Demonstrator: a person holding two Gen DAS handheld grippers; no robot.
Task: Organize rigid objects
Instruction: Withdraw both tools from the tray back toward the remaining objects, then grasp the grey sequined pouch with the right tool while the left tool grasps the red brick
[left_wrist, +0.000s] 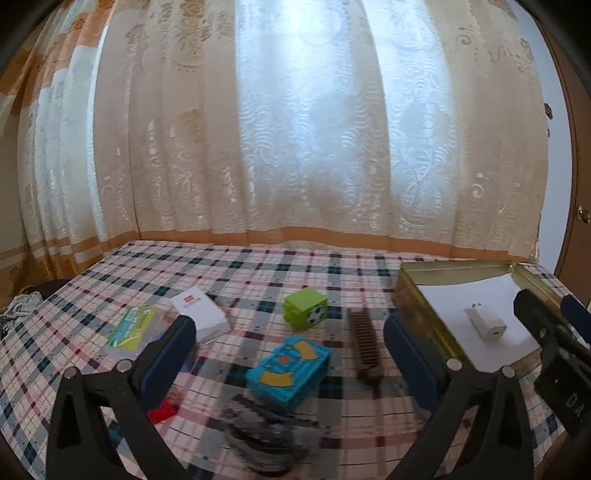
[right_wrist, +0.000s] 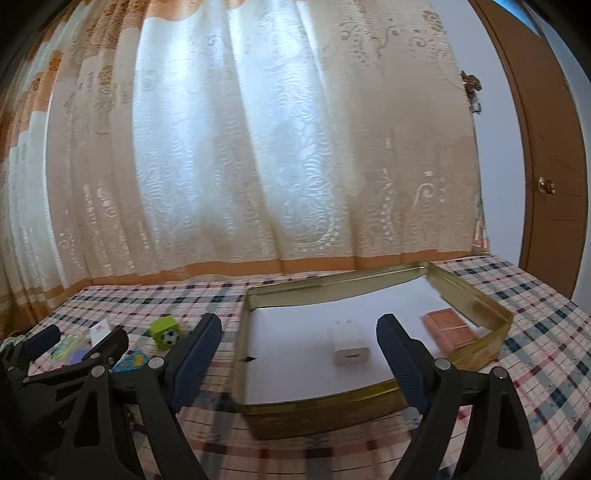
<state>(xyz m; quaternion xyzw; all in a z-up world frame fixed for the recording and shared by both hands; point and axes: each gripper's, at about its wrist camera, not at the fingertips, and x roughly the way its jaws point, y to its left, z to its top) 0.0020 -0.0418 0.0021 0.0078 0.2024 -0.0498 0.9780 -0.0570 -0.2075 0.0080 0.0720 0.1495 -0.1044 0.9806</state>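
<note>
On the tabletop (left_wrist: 229, 266): a checked cloth covers it, and small things lie on it.
Gold tin (right_wrist: 469, 291): at the lower right of the right wrist view, open, with white paper inside.
Already in the tin: a white charger (right_wrist: 349, 345) in the middle and a flat brown piece (right_wrist: 448, 328) by the right wall.
Left to tidy: a blue box (left_wrist: 286, 373) low in the middle of the left wrist view, a green cube (left_wrist: 306, 308) above it, a brown comb (left_wrist: 364, 341) to the right, a white box (left_wrist: 201, 308) and a green packet (left_wrist: 133, 326) at the left.
Dark bundle (left_wrist: 269, 435): at the bottom, too blurry to name.
Left tongs (left_wrist: 290, 347): wide open, holding nothing, with the blue box ahead.
Right tongs (right_wrist: 299, 354): wide open, holding nothing, over the tin.
How far: I think only a small part is done.
</note>
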